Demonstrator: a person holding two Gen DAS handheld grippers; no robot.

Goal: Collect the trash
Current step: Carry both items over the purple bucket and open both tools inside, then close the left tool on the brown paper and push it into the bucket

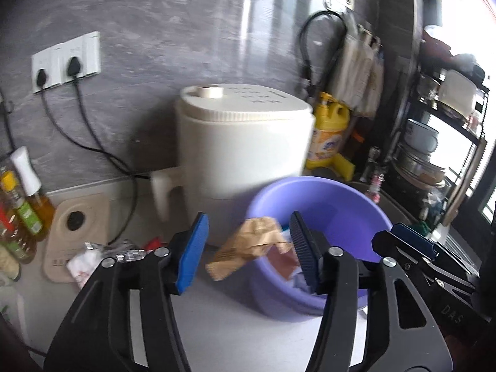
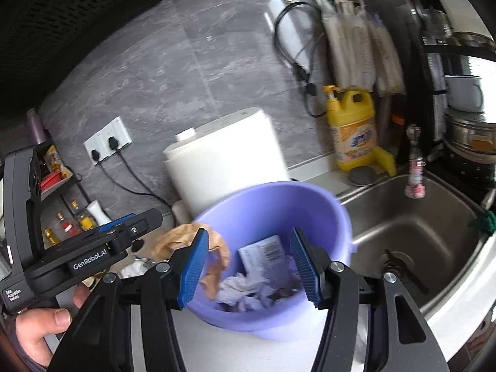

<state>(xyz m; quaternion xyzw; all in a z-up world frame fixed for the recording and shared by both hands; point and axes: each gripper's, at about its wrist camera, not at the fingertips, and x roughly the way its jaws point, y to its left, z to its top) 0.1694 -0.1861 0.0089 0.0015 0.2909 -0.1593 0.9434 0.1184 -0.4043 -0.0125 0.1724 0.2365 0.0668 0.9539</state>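
one purple basin [image 2: 272, 204] — two gaping grippers

A home kitchen. A steel sink [image 2: 412, 217] sits in the counter, with dish soap [image 2: 353, 130], oil bottles [image 1: 28, 207] and a dish rack [image 1: 446, 142] around.

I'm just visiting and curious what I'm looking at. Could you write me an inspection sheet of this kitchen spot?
Surface: pale countertop, beside a steel sink.
Job's things: purple basin holding crumpled white paper and a printed packet; brown paper bag draped over its rim.
Clutter: more wrappers lying on the counter, outside the basin.
Grippers: left gripper open, by the bag; right gripper open, over the basin; both empty.
Cables: two black cords plugged into wall sockets; another hanging on a hook.
Surroundings: white appliance, yellow detergent bottle, oil bottles, dish rack.
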